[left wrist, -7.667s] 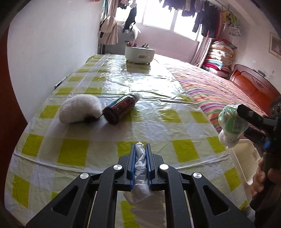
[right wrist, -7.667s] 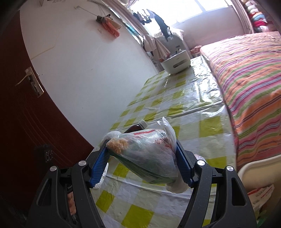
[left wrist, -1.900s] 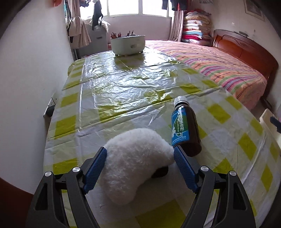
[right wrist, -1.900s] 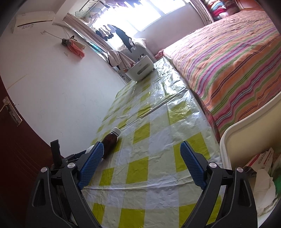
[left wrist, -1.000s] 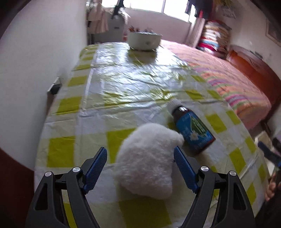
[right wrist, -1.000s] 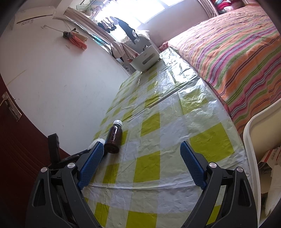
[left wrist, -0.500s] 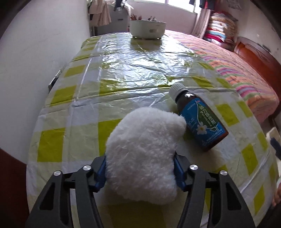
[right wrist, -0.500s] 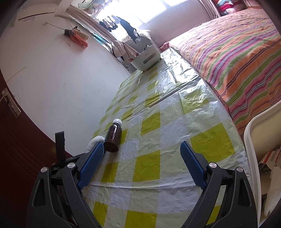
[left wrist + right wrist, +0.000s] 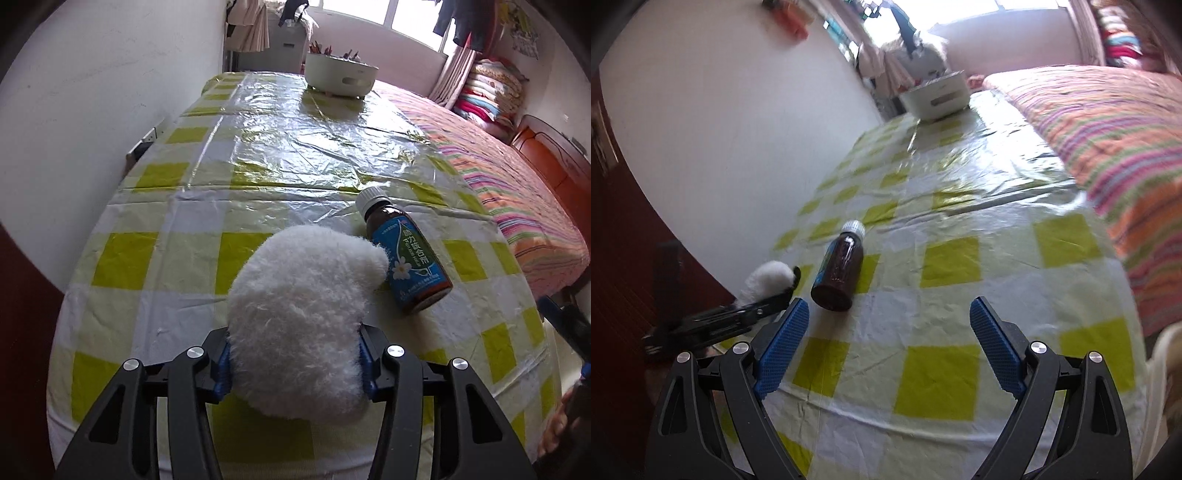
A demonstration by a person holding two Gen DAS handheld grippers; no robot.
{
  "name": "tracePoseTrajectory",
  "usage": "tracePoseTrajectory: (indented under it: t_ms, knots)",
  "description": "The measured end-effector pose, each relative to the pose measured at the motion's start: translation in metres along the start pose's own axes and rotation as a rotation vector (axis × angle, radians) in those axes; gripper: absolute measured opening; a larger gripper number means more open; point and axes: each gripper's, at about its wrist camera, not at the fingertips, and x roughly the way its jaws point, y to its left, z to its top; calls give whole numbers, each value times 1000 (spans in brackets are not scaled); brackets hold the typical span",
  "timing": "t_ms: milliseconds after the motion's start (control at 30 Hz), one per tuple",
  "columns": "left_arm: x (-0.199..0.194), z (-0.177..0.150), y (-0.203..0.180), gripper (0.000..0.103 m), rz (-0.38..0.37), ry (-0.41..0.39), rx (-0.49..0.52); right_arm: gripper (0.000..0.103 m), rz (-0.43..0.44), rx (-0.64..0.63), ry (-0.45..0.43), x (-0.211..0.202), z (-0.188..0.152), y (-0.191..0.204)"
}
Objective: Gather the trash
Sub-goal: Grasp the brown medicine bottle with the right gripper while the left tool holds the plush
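My left gripper (image 9: 294, 363) is shut on a white fluffy mitt (image 9: 299, 314) at the near end of the checked table; the mitt hides the blue pads. A brown bottle (image 9: 404, 258) with a blue label and white cap lies on its side just right of the mitt. In the right wrist view my right gripper (image 9: 890, 350) is open and empty over the near table edge. The bottle (image 9: 838, 273) lies ahead of its left finger. The mitt (image 9: 768, 280) shows at far left, held in the left gripper (image 9: 738, 314).
The table (image 9: 314, 147) has a yellow-and-white checked cloth under clear plastic. A white bowl-like appliance (image 9: 341, 79) stands at the far end. A striped bed (image 9: 1108, 129) lies along the right side. A white wall (image 9: 92, 92) runs along the left.
My left gripper has closed on the white mitt, which it stood open around a second ago. My right gripper has moved closer to the bottle, still open.
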Motion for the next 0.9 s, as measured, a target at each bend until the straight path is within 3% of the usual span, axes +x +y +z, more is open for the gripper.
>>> tracePoseTrajectory:
  t_ms: [300,500,900]
  knots:
    - [-14,-3,10,50,18,-19,-22,88,-109,-134,114,69,31,36]
    - [-17,-6,19,50,37,-20,-24,88,-94,-139,157,108,48,53]
    - [-16,-9,20,50,37,-11,-8,85,-102,-174,241,152,37,63]
